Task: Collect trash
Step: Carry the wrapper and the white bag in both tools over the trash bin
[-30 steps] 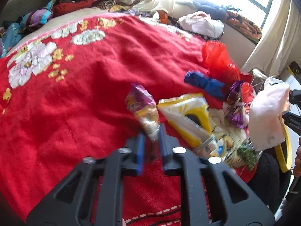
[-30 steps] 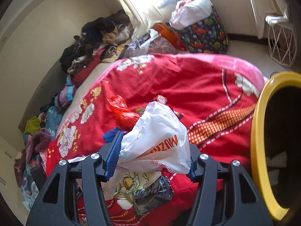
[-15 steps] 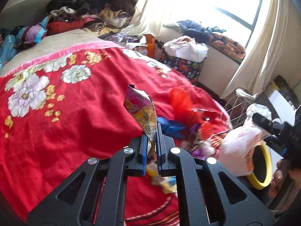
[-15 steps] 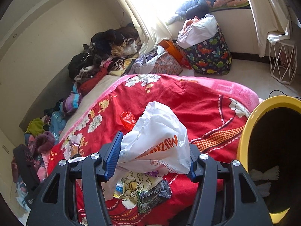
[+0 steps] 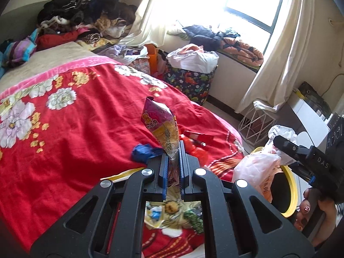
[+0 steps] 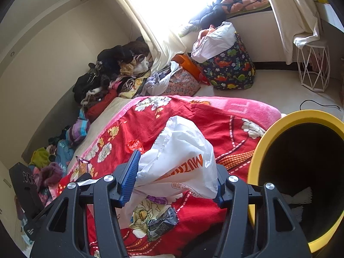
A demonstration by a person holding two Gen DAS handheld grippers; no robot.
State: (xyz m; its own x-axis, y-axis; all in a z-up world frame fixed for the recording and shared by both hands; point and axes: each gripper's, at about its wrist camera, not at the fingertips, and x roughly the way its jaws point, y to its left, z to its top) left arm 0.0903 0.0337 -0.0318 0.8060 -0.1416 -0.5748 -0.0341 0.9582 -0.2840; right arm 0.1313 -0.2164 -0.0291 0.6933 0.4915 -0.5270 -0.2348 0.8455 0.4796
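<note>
My left gripper (image 5: 172, 161) is shut on a purple and yellow snack wrapper (image 5: 161, 126), which stands up from its blue pads above the red floral blanket (image 5: 75, 129). A crumpled white plastic bag with orange print (image 6: 180, 161) fills my right gripper (image 6: 174, 178), whose pads press on it from both sides. The same bag (image 5: 255, 167) and the right gripper (image 5: 301, 152) show at the right of the left wrist view, over the yellow-rimmed trash bin (image 5: 290, 193). That bin (image 6: 279, 122) stands right of the bed. Blue trash (image 5: 144, 152), red wrappers (image 5: 197, 137) and a dark wrapper (image 6: 161, 225) lie on the blanket.
Clothes are piled (image 6: 111, 71) at the head of the bed by the wall. A dinosaur-print bag (image 6: 228, 66) stuffed with laundry stands on the floor under the window. A white wire stool (image 6: 314, 66) is beside the curtain. A hand (image 5: 311, 210) holds the right gripper's handle.
The left gripper has risen off the blanket with the snack wrapper and tilted up toward the window. The right gripper, still holding the bag, has lifted and pulled back, showing more floor and bin.
</note>
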